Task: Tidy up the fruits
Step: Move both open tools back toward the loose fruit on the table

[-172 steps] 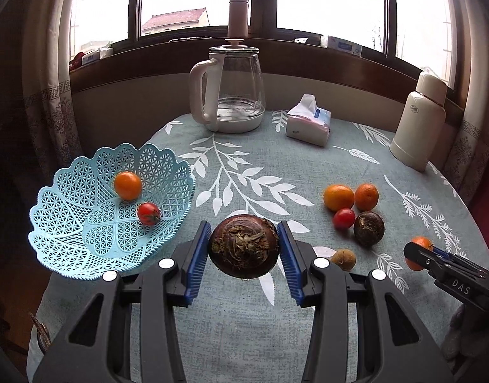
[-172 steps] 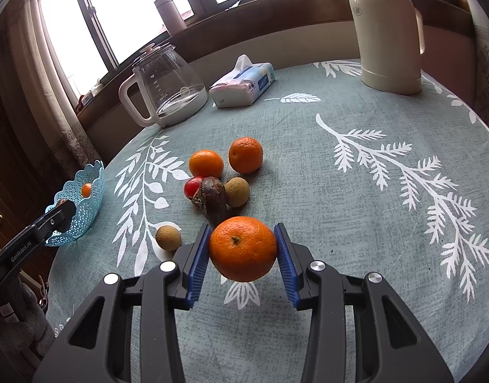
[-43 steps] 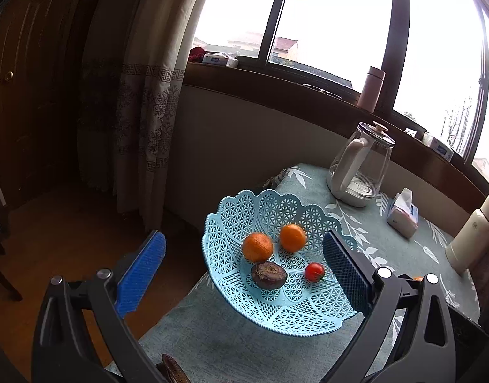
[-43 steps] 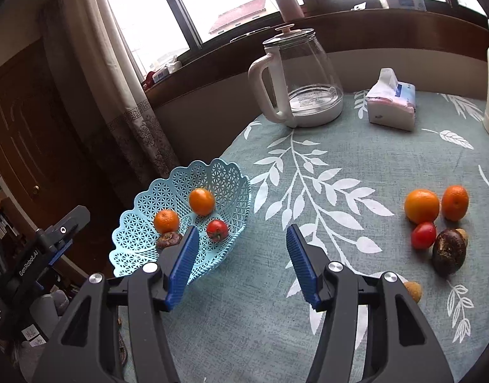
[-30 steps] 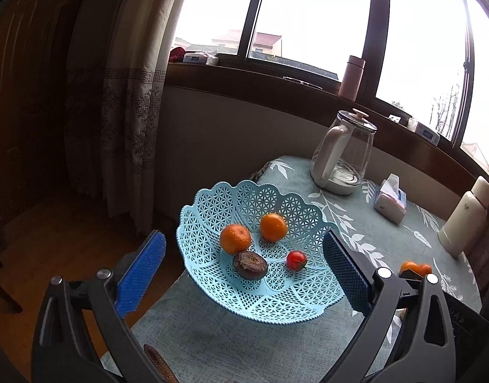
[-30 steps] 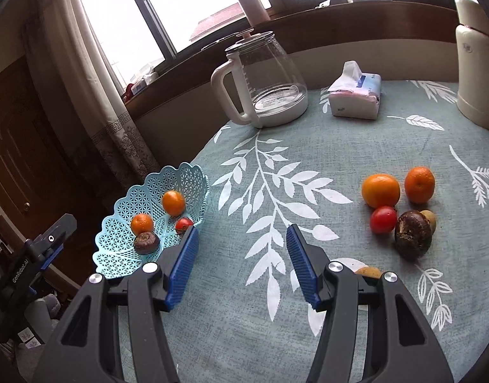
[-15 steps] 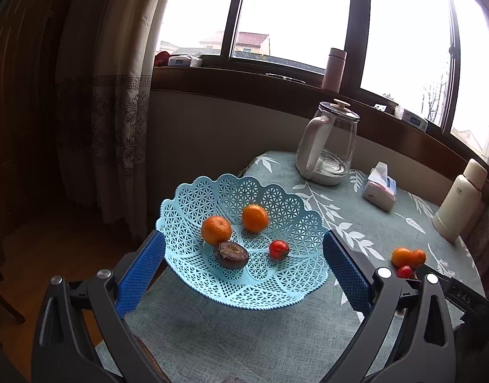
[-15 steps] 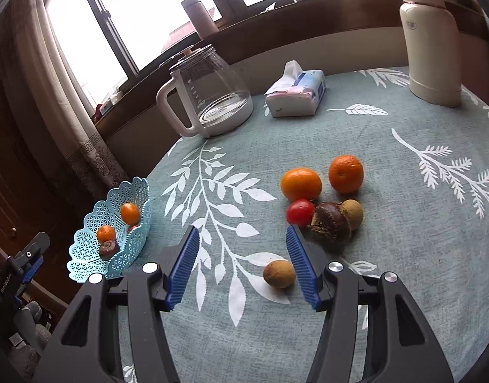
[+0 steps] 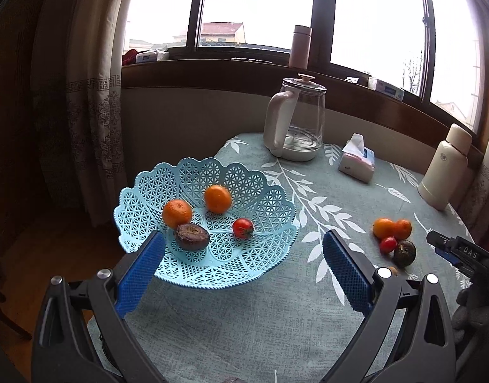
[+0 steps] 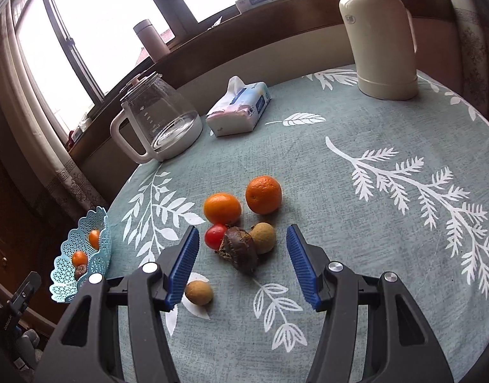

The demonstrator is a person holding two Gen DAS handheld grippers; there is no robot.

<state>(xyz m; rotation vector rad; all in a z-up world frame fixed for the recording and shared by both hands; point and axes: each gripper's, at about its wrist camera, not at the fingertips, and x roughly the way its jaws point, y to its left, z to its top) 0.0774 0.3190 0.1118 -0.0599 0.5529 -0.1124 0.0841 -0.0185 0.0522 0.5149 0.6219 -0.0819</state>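
Behind your table (image 9: 244,328) with its grey-green leaf-print cloth, wide windows fill the upper part of both views. Your left gripper (image 9: 244,274) is wide open and holds nothing; between its blue pads, in the centre-left of the frame, you see the light blue lattice basket (image 9: 270,198). Inside it lie 2 oranges (image 9: 177,213), 1 small tomato (image 9: 243,228) and 1 dark brown fruit (image 9: 192,236), which touches the nearer orange.

Your right gripper (image 10: 243,266) is also open and empty. Just in front of its jaws, in the middle of the frame, you have a loose group on the cloth: 2 more oranges (image 10: 222,208) side by side, a second tomato (image 10: 215,235), another dark brown fruit (image 10: 238,249) and a tan round fruit (image 10: 263,236), all close together. 1 more tan fruit (image 10: 198,292) lies apart, beside the left pad.

At the far edge stand a glass kettle (image 10: 160,121) with very little water, a tissue pack (image 10: 238,108) and a cream thermos (image 10: 380,35).
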